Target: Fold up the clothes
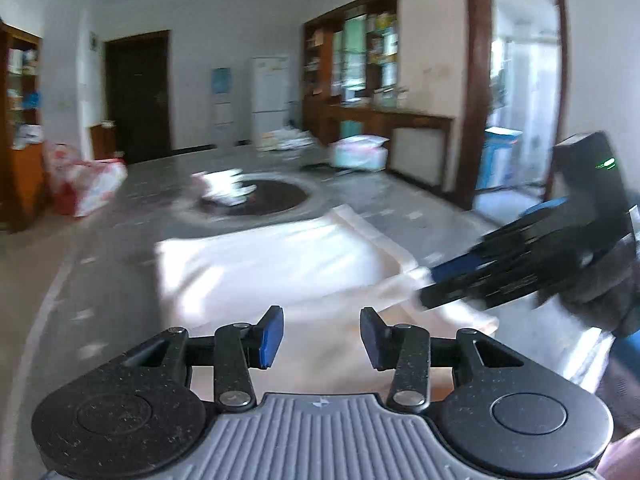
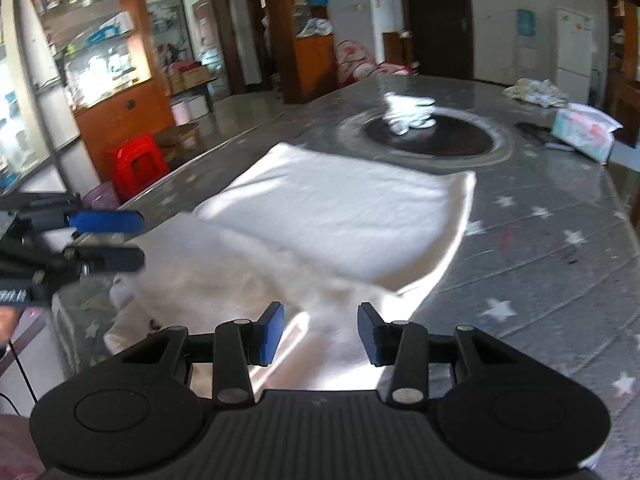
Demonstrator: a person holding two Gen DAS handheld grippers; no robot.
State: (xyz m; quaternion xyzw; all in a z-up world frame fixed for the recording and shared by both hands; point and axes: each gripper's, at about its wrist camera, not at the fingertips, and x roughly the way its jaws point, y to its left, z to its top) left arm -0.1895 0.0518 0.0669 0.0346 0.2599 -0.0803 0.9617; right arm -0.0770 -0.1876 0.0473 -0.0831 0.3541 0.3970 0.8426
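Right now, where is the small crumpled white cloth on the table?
The small crumpled white cloth sits on the dark round inset at the table's middle, beyond the far edge of the large white garment; in the left wrist view it lies upper left of the garment.

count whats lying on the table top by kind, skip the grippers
white garment, part folded: 1
small white crumpled cloth on the dark round centre: 1
pastel soft package at the far right edge: 1
patterned cloth heap at the far edge: 1
total: 4
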